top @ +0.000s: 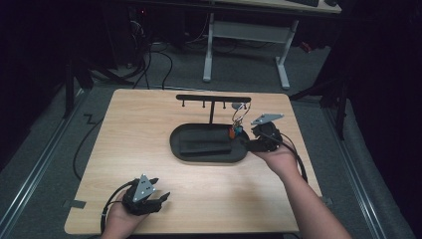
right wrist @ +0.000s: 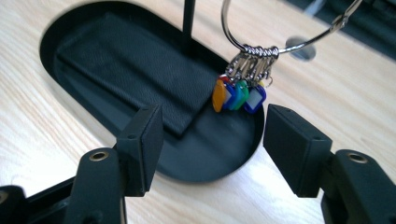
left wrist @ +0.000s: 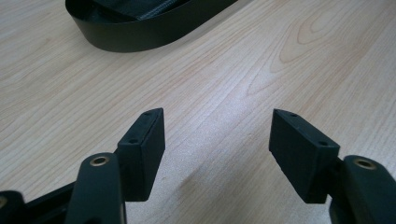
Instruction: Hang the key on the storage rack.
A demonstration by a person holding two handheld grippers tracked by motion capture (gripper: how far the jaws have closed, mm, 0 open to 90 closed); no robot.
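Right gripper (right wrist: 212, 135) spread wide just below hanging key ring (right wrist: 247, 51); left gripper (left wrist: 217, 149) spread over bare bench (left wrist: 233, 70).

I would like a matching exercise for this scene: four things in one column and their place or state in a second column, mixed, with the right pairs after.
Things:
1. key ring
2. black tray
3. left hand-held gripper
4. right hand-held gripper

Places or states:
A. open, over bare wood
B. hangs from the rack, coloured tags at its bottom
C. open, just below the tags
D. oval, holds a dark flat pad

Pairs: 1-B, 2-D, 3-A, 4-C
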